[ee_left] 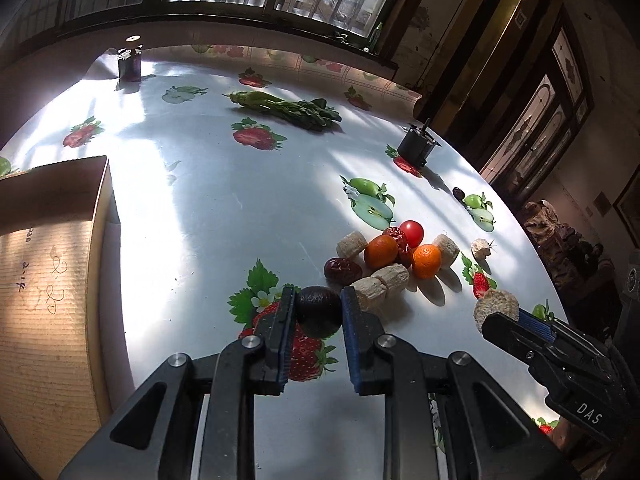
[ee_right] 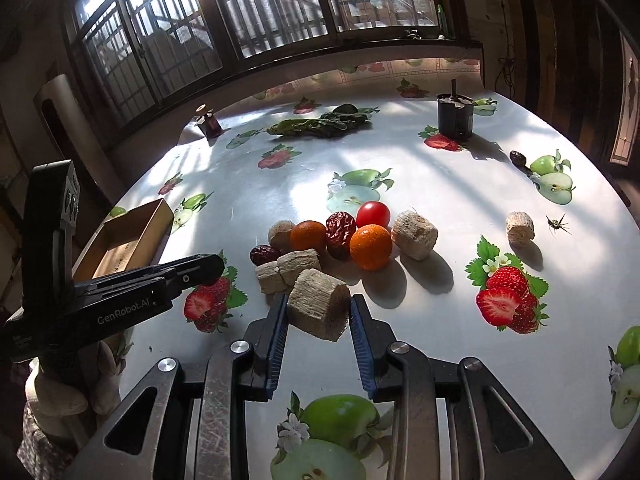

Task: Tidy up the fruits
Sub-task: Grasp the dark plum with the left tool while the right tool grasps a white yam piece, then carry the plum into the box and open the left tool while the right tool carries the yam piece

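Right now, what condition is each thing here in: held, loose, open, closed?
Left tongs: shut on a dark wrinkled round fruit.
Right tongs: shut on a pale fibrous cylinder chunk.
Brown cardboard box: open-topped, nothing visible inside.
Two small oranges: loose on the table, touching neighbours in the pile.
Red cherry tomato: loose at the pile's far edge.
Green leafy bundle: lying flat, apart from the pile.
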